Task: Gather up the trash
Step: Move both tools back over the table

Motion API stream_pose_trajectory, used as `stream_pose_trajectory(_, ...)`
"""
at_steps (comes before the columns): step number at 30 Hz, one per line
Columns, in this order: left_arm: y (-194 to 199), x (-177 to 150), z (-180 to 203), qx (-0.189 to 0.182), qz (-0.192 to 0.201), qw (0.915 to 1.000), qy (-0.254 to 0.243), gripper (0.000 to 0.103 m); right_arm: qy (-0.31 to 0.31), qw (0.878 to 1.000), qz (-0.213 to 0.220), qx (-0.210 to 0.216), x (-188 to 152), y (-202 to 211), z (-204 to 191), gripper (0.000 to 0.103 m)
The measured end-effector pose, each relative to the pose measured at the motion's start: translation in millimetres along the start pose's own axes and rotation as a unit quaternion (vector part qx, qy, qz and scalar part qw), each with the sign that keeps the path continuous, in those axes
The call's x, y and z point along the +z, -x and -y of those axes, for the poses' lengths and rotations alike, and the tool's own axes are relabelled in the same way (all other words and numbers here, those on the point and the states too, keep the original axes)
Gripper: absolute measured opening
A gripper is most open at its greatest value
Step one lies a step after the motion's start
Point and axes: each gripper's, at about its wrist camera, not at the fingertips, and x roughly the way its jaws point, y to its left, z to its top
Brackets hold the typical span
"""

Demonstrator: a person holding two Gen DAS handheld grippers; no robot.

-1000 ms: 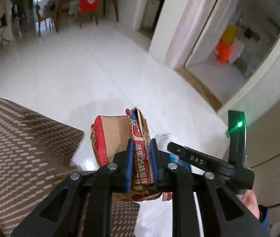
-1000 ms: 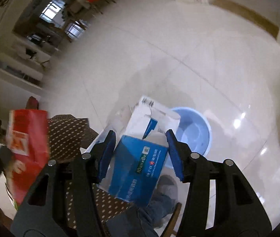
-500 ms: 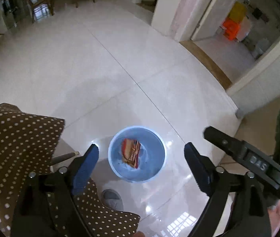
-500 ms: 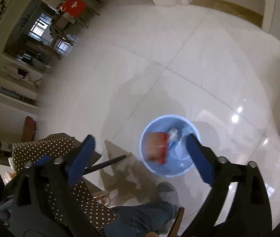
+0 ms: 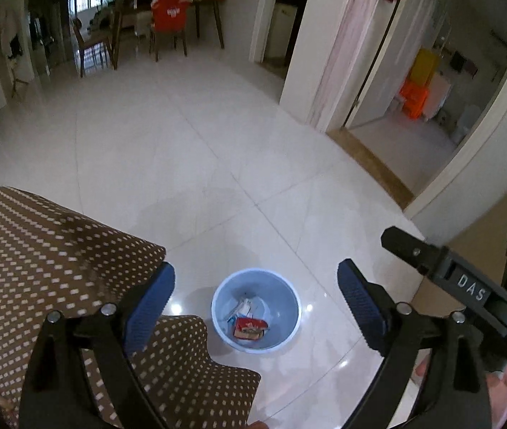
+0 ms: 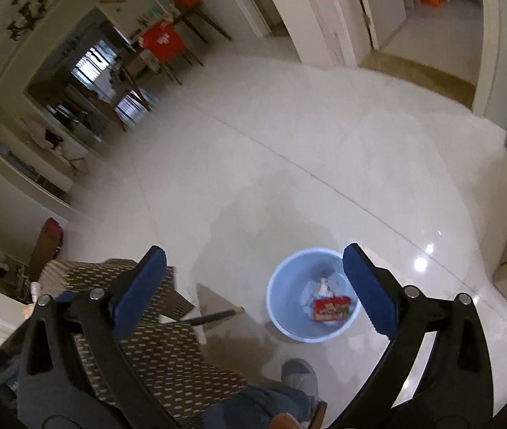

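Observation:
A pale blue bin [image 5: 217, 296] [image 6: 282, 293] stands on the white tiled floor below both grippers. Inside it lie a red snack packet [image 5: 249, 328] [image 6: 332, 307] and a white and blue carton [image 5: 244, 305] [image 6: 324, 286]. My left gripper [image 5: 256, 268] hangs high above the bin, its jaws opening wide with nothing between them. My right gripper [image 6: 253, 250] is also high over the floor, open and empty, with the bin just inside its right finger [image 6: 371, 293].
A table under a brown dotted cloth [image 5: 56, 250] [image 6: 153, 350] sits at the lower left. A person's jeans leg and grey slipper [image 6: 298, 375] stand near the bin, beside a thin dark rod [image 6: 214, 316]. Chairs [image 5: 167, 25] and a doorway [image 5: 414, 107] lie far off.
Both grippers let go: the red packet left the left jaws and the blue carton left the right, and both now lie in the bin. Both grippers rose and stand wide.

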Motion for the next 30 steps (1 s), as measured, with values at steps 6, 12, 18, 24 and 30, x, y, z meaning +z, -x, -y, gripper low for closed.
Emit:
stream_pose_trajectory(6,71,-2,-7,0.012,0.063,0.9979,-0.008,0.093,0.041,0.998,0.043,0.025,-4,49,-52,0.097)
stream_pose_trajectory(12,138,-17,-35,0.037,0.116,0.9925,0.004,0.093,0.088,0.993,0.061,0.054,-22,83,-111,0.097)
stream_pose_trajectory(18,190,-44,-84,0.089,0.148,0.9843,0.037,0.094,0.144,0.985,0.044,0.088,-55,85,-171,0.097)
stream_pose_trajectory(24,226,-73,-134,0.139,0.166,0.9736,0.073,0.094,0.199,0.973,0.027,0.114,-96,82,-229,0.097)
stream_pose_trajectory(30,256,-106,-185,0.198,0.184,0.9564,0.111,0.094,0.245,0.962,0.008,0.122,-130,75,-270,0.097)
